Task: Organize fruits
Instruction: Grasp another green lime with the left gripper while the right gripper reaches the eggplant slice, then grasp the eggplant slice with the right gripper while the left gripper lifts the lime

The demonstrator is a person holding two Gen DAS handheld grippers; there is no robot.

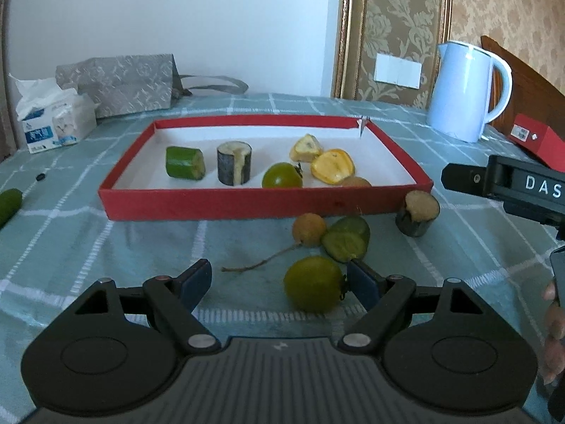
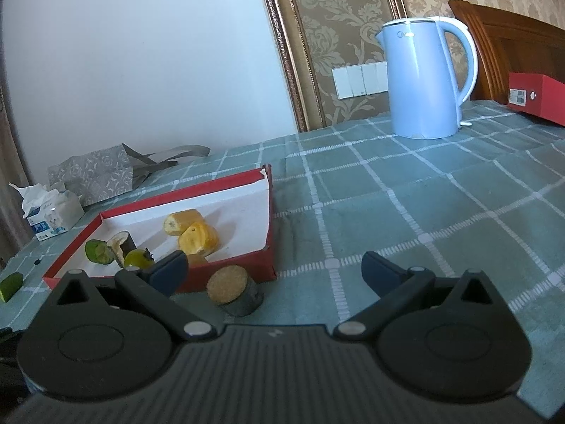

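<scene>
**Fruit sorting past the halfway mark, four pieces left by the box**

Fruit pieces fill much of the red box [image 1: 247, 205] on the checked desk [image 1: 106, 247]: a green chunk [image 1: 185, 168] at the left, an upright dark-skinned banana section [image 1: 234, 162], a green tomato [image 1: 281, 175], two yellow cut pieces [image 1: 332, 165] further right, and a brownish fruit [image 1: 356, 181] half hidden behind the near wall. That part of the job looks done.

Still outside, just near of the box, lie a small tan fruit [image 1: 309, 229] on a long dry stalk, a cucumber slice [image 1: 348, 238] touching it, a second dark-skinned banana stub [image 1: 417, 213] standing close to the box's near right corner, and a second green tomato [image 1: 313, 283]. A green piece [image 1: 9, 205] also sits well apart at the far left edge of the desk. By this count roughly half the work remains.

The left tongs [image 1: 279, 282] are spread wide and hold nothing; the loose green tomato sits between the fingers, touching or nearly touching the right one, and seems the next candidate. It is smooth, round and glossy, with a small dark stem end, so it may roll if nudged. The right tongs [image 2: 273, 270] are likewise wide and empty, poised above the desk near the banana stub [image 2: 233, 291], whose pale cut face points upward.

A blue kettle [image 2: 422, 81] stands further back on the right.
</scene>
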